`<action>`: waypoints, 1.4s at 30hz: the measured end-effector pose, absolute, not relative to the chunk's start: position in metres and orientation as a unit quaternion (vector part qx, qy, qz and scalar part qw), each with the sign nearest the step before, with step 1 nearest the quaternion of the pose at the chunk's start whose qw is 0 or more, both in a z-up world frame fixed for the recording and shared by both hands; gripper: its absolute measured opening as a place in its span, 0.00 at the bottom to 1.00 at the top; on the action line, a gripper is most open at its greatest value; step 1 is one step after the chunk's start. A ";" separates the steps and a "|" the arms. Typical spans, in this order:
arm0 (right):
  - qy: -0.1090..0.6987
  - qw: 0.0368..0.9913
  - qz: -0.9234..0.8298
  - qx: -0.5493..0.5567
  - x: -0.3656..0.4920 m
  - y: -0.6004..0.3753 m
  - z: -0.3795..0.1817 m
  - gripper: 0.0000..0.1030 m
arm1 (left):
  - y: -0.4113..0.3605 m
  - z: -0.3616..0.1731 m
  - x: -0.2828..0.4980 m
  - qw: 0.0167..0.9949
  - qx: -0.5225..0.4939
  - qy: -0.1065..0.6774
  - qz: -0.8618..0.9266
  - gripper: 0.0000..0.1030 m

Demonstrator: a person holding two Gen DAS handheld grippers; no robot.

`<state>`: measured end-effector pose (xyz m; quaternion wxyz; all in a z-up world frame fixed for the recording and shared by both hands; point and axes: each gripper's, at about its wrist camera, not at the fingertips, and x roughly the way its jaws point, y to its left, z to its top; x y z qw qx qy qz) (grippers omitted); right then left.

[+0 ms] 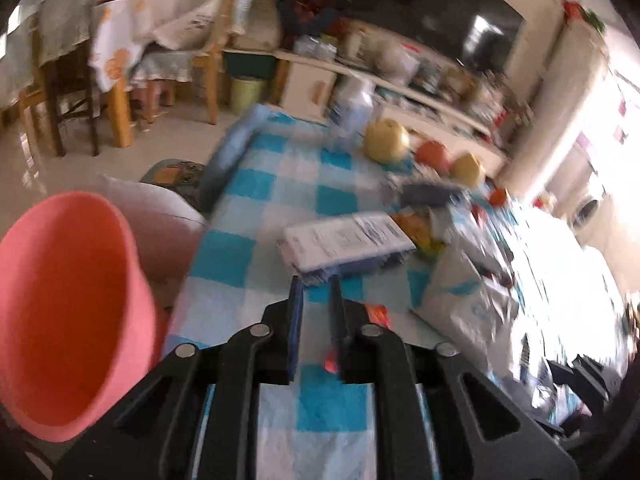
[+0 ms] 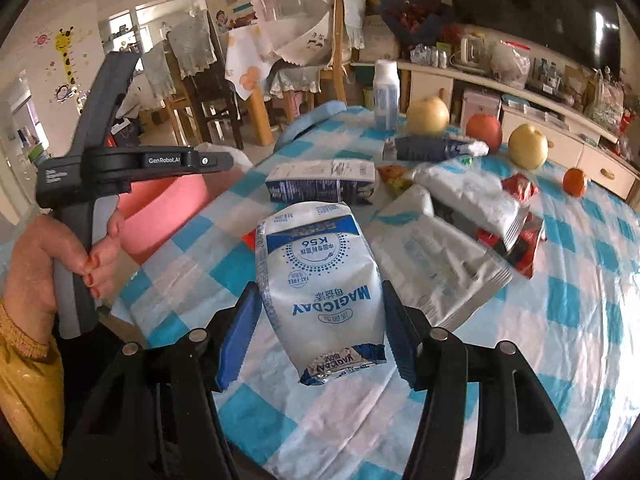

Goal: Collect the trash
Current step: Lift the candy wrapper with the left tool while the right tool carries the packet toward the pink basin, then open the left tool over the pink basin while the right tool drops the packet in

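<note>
The right gripper is clamped on a white and blue pouch printed with MAGICDAY, its two blue pads pressing the sides of the pouch near the crumpled lower end, so the jaws stand at a middling width set by the pouch itself. The pouch is held above the blue and white checked tablecloth, its top end pointing away toward a flattened carton lying on the cloth. To the right of the pouch lie more wrappers: a silver and white bag, another white bag over a red packet, and a dark wrapper further back. In the right wrist view the left gripper's handle is seen at the left, gripped by a hand in a yellow sleeve, over a pink bin that stands beside the table. The left gripper has its jaws drawn narrow, with only a slim gap between the blue pad and the dark finger; a small red and orange scrap shows close against the right finger, but the blur leaves it unclear whether that scrap is pinched or lies behind. The pink bin fills the left of this view, just beside the table edge. Two yellow pears, a red apple and a small orange stand at the far side of the table, well apart from both grippers
</note>
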<state>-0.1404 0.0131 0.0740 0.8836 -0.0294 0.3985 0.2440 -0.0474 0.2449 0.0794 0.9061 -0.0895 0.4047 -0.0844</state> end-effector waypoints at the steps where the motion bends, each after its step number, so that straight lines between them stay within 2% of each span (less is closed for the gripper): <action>1: 0.402 0.883 0.241 -0.028 -0.140 0.013 0.070 0.59 | 0.234 0.074 -0.047 0.902 -0.074 0.414 -0.097 0.46; 2: 0.405 0.882 0.239 -0.027 -0.140 0.011 0.067 0.59 | 0.226 0.069 -0.047 0.900 -0.058 0.419 -0.105 0.54; 8: 0.409 0.882 0.233 -0.023 -0.138 0.004 0.056 0.59 | 0.192 0.031 -0.038 0.875 -0.012 0.467 -0.129 0.55; 13: 0.411 0.879 0.239 -0.023 -0.138 -0.001 0.050 0.59 | 0.179 0.013 -0.029 0.875 0.012 0.472 -0.110 0.55; 15: 0.411 0.879 0.240 -0.021 -0.139 -0.004 0.048 0.59 | 0.176 0.012 -0.028 0.877 0.019 0.469 -0.103 0.53; 16: 0.411 0.879 0.240 -0.020 -0.139 -0.005 0.048 0.59 | 0.175 0.012 -0.028 0.879 0.027 0.466 -0.094 0.46; 20: 0.407 0.881 0.240 -0.015 -0.137 -0.006 0.053 0.59 | 0.180 0.016 -0.026 0.882 0.007 0.464 -0.086 0.39; 24: 0.408 0.879 0.248 -0.016 -0.138 0.003 0.057 0.59 | 0.191 0.027 -0.029 0.889 -0.009 0.452 -0.077 0.39; 29: 0.401 0.874 0.272 -0.040 -0.136 0.037 0.072 0.59 | 0.228 0.067 -0.041 0.913 -0.049 0.403 -0.051 0.39; 34: 0.377 0.866 0.322 -0.056 -0.126 0.096 0.102 0.59 | 0.298 0.103 -0.060 0.930 -0.106 0.352 0.024 0.39; 42: 0.338 0.845 0.407 -0.083 -0.096 0.223 0.138 0.59 | 0.406 0.104 -0.088 0.915 -0.207 0.316 0.140 0.40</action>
